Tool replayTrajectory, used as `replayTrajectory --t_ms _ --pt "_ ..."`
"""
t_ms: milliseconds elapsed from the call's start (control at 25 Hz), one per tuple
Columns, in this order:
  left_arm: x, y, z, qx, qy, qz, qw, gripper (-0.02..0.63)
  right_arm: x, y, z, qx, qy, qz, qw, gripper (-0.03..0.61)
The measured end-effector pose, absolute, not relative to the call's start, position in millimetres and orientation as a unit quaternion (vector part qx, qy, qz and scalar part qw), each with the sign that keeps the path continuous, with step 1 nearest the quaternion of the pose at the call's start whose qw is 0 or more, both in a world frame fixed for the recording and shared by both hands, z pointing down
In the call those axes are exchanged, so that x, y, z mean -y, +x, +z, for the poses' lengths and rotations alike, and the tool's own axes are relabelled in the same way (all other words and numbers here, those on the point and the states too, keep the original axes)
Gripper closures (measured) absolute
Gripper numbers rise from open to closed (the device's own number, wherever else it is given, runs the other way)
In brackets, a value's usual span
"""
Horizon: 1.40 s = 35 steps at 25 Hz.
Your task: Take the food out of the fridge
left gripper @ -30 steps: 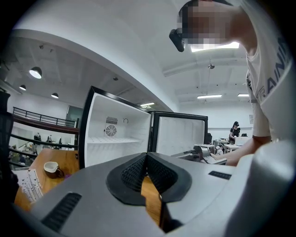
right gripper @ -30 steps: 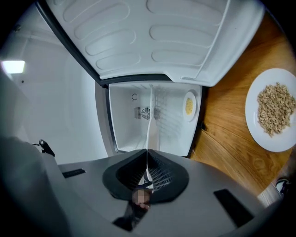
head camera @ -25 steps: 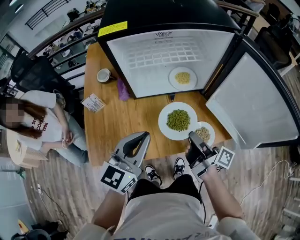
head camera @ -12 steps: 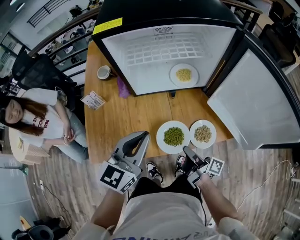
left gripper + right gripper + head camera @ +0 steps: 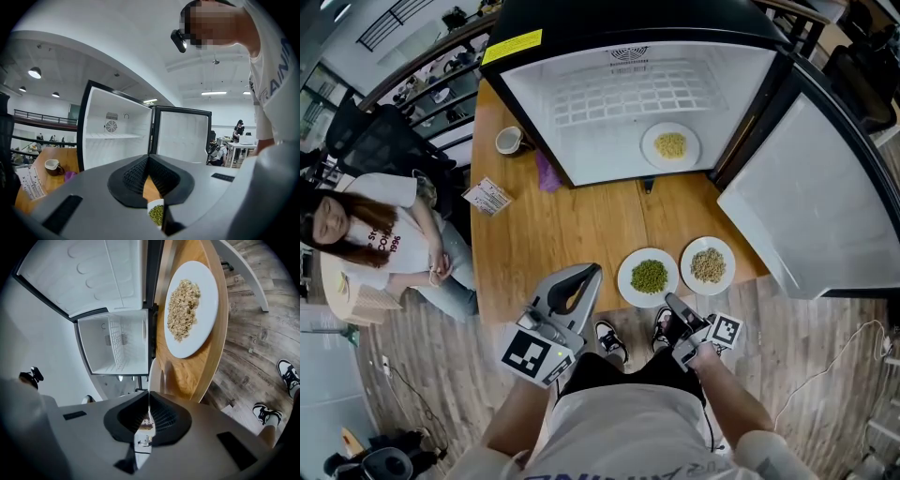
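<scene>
A black fridge (image 5: 581, 112) stands open on the wooden table (image 5: 553, 234), with one plate of yellowish food (image 5: 670, 145) on its floor. Near the table's front edge sit a plate of green peas (image 5: 649, 277) and, to its right, a plate of pale grains (image 5: 708, 265). My right gripper (image 5: 668, 300) is at the pea plate's near rim and shut on it. In the right gripper view that rim (image 5: 156, 373) runs edge-on into the right gripper (image 5: 149, 394), and the grain plate (image 5: 190, 305) lies beyond. My left gripper (image 5: 589, 270) hovers shut and empty left of the peas (image 5: 156, 214).
The fridge door (image 5: 806, 197) swings open to the right. A mug (image 5: 508, 141), a purple object (image 5: 547, 174) and a printed card (image 5: 487, 199) lie on the table's left side. A person (image 5: 375, 248) sits left of the table.
My right gripper has come down and back toward me with the pea plate, which now rests on the table beside the grain plate. The left gripper has stayed put.
</scene>
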<state>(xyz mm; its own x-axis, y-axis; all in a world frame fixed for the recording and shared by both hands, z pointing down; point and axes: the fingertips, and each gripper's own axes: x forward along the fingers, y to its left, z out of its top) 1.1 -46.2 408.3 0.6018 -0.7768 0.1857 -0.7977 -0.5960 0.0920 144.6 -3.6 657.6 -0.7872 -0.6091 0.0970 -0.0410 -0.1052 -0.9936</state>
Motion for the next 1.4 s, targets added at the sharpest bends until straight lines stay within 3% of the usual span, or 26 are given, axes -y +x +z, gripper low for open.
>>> replayTrajectory --t_ms 560,760,1400 --pt "45.5 -1.1 413.4 0.44 0.891 0.064 0.089 0.606 -3.8 142.9 686.9 -0.609 -0.291 -0.727 0.125 0.551" --pt "44.6 -1.3 416.4 0.437 0.892 0.062 0.095 0.606 -6.8 140.5 689.9 -0.591 -0.297 -0.745 0.09 0.486" --pt "47.2 -4.9 419.5 0.437 0.892 0.059 0.097 0.606 -26.4 136.9 702.9 -0.572 -0.293 -0.765 0.048 0.471"
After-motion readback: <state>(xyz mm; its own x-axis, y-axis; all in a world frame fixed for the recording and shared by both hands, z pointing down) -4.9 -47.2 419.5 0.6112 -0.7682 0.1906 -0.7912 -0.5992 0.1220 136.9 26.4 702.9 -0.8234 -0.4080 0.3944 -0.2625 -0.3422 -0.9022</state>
